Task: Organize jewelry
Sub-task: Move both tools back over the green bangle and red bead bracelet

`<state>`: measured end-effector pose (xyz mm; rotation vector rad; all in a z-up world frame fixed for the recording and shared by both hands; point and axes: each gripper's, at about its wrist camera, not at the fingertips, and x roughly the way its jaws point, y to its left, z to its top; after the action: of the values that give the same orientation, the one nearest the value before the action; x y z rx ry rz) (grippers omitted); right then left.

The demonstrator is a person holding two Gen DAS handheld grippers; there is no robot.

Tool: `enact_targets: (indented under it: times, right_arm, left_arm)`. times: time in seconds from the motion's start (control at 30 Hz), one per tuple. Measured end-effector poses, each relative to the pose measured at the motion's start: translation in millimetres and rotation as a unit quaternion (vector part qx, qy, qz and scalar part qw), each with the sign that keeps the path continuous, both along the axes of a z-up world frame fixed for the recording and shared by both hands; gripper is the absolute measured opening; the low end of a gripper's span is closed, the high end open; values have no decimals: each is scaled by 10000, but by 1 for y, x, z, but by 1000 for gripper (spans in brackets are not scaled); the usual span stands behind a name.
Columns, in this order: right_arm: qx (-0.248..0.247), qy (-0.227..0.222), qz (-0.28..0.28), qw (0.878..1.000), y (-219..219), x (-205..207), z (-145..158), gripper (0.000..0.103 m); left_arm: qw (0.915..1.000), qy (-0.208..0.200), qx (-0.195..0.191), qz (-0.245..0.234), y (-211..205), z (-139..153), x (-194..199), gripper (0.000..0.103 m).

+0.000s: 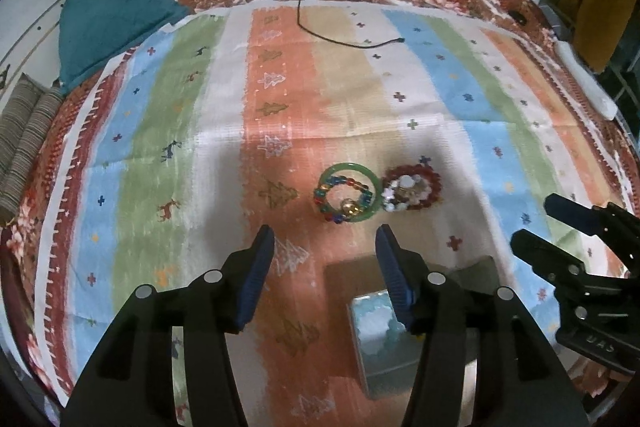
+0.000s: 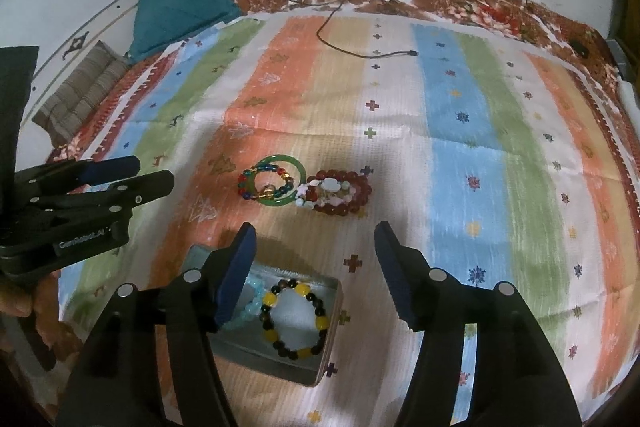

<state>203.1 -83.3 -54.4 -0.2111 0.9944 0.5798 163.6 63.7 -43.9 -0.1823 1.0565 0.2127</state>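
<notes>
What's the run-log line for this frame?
left gripper: open, empty | right gripper: open, empty | box: yellow-black bracelet inside | cloth: green bangle, red bracelet

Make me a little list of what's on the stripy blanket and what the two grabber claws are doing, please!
surface: striped cloth
box: small open box, near edge
in the box: yellow-and-black bead bracelet; pale blue bead bracelet
still on the cloth: green bangle with multicoloured bead bracelet lying across it; dark red bead bracelet with white pieces inside, beside the bangle
left gripper: open, empty
right gripper: open, empty, above the box
</notes>
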Motion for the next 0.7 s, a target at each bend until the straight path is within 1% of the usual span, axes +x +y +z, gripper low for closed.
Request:
enact_targets:
  times: [0.13, 0.23, 0.47, 0.57, 0.7]
  right_arm:
    - [-125, 61, 15, 9999, 7, 10, -7, 66]
    - [-224, 157, 48, 9996, 11, 16, -15, 66]
    - [-278, 459, 33, 9986, 19, 31, -29, 66]
    - [-374, 476, -3, 9982, 22, 36, -35, 66]
    - [-503, 519, -80, 9974, 23, 44, -43, 66]
  left_arm:
    - [9999, 154, 11, 70, 6, -9, 13, 53]
    - [9997, 239, 30, 70, 8, -14, 18, 53]
    - [9991, 420, 18, 72, 14, -26, 33, 53]
    - [9990, 442, 37, -35, 12, -29, 39, 53]
    - [9990, 453, 22, -40, 13, -31, 44, 53]
